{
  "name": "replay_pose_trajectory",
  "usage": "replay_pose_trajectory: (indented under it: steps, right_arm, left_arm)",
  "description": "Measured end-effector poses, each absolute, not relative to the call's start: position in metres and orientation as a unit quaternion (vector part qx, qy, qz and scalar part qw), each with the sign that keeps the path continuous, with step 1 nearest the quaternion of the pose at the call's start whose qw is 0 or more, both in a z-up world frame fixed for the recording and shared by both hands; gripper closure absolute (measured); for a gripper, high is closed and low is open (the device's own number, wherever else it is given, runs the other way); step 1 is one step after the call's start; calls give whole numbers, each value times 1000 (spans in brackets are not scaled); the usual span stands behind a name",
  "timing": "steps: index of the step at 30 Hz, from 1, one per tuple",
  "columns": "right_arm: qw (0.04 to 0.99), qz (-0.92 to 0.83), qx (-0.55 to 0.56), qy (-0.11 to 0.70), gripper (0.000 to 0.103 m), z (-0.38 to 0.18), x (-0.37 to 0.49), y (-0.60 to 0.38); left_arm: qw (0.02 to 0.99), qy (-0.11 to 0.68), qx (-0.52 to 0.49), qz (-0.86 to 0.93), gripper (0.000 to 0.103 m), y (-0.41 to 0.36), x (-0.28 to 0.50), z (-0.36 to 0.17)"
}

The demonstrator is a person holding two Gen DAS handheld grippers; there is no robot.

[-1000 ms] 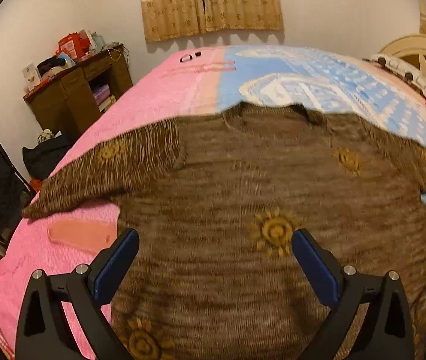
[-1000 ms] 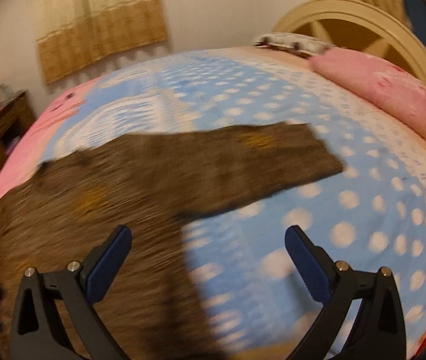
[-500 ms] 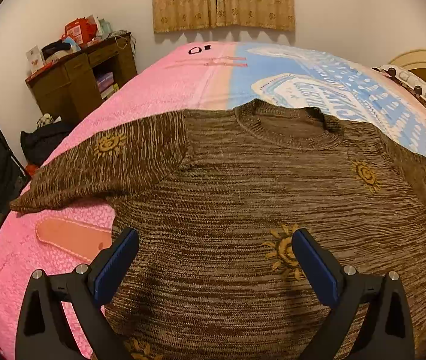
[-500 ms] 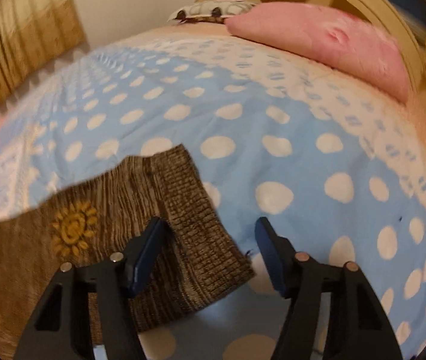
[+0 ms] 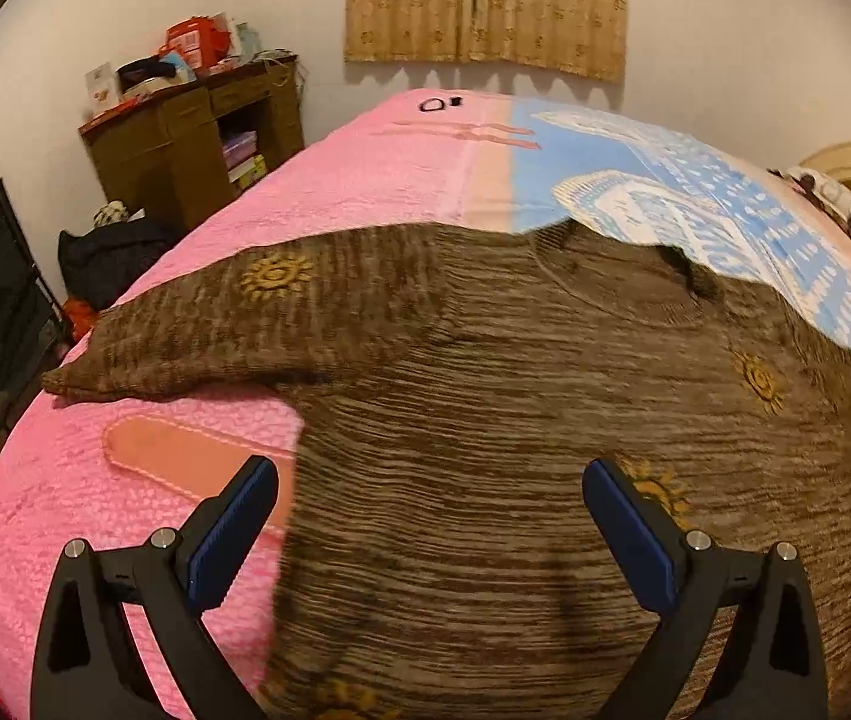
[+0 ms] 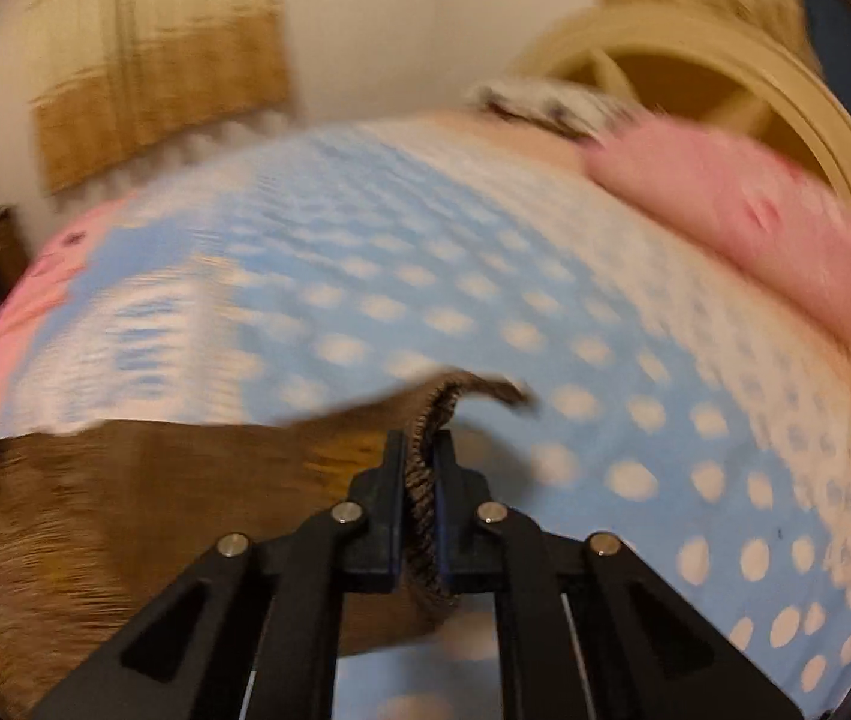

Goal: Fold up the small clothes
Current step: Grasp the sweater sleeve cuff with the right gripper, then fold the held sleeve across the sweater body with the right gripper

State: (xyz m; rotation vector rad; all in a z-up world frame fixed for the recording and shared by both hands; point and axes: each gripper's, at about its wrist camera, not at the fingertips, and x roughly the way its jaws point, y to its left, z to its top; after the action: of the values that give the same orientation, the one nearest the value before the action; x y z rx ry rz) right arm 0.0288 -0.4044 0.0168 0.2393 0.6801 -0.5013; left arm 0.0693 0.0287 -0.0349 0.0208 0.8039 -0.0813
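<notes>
The brown sweater (image 5: 485, 420) lies spread on the bed (image 5: 125, 480). The right gripper (image 6: 422, 480) is clenched on its sleeve cuff (image 6: 425, 468), probably, through the blur, to fold it inward. The left gripper (image 5: 431, 534) hovers released over the hem.

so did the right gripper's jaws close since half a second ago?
Yes. The right gripper is now shut on the sweater sleeve cuff, lifted off the polka-dot bedspread.

Right gripper (image 6: 422, 450): was open over the sleeve cuff (image 6: 425, 480), now clamped on it.
Sleeve cuff: lifted off the bedspread (image 6: 485, 300).
Left gripper (image 5: 428, 510): shifted toward the sweater's (image 5: 515, 420) left edge.
</notes>
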Motion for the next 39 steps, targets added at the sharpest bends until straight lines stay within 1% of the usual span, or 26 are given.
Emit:
replay_pose_trajectory:
  steps: [3,6,9,13,14,15,16,17,18,19,21,23,24,26,30,31,33,34,35,38,39]
  right_arm:
    - [932,-140,112,315,92,44,54,-332]
    - [941,-55,110,316,92,43,74,-266]
    - [938,4,113,327,92,20,99,-208]
    - [928,38,111,352,91,-34,128,-152]
    - [928,52,109,352,87,-48,133,-143]
    - [926,67,108,356,86,-59,138,-137]
    - [919,80,102,373,77,-72,143,-129]
    - [914,82,102,384,66,-74,142,-131]
    - [913,85,109,383,64,-74,139,-134]
    - [919,89,123,365,63,-68,129,-140]
    - [938,81,148,302,62,-45,102,-157]
    - [948,41,149,276,62,-31,89,-171]
    - [948,30,144,283,62,-29,90,-173]
    - [941,33,128,310,71,-39,99,-170]
    - [901,62,142,405,71,-92,126,-149]
    - [905,56,131,401,71,-96,124,-144]
    - [915,56,114,384,65,-87,120,-137]
    - [916,61,110,381,55,-88,118,-134]
    - [914,62,110,386,49,-92,119,-132]
    - [915,61,125,380,49,-92,116,-138]
    - [914,63,132,379,49,-91,119,-142]
  left_arm:
    - [923,383,0,-28,1,43,68,-31]
    - [924,381,-11,-18,1,58,68,-29]
    - [925,380,-15,-8,1,72,69,-31]
    - [925,381,-15,9,1,88,70,-36]
    - [925,380,-13,11,1,92,70,-37]
    - [925,379,-10,13,1,96,70,-39]
    - [926,378,-9,13,1,99,70,-40]
    - [927,375,-6,13,1,102,70,-41]
    - [928,372,-5,14,1,104,70,-43]
    - [929,370,-4,15,1,107,71,-44]
    - [929,369,-13,19,1,114,73,-48]
    - [926,376,-35,27,1,124,78,-54]
    - [922,384,-48,33,1,129,81,-57]
    - [916,394,-68,42,1,135,83,-61]
    - [914,396,-60,71,1,152,81,-64]
    - [915,391,-57,81,1,158,80,-62]
    - [918,378,-64,107,1,178,81,-57]
    - [917,372,-75,119,1,190,84,-54]
    - [917,366,-91,131,1,204,87,-51]
    - [907,350,-179,149,1,251,100,-48]
    - [895,355,-231,139,1,268,108,-51]
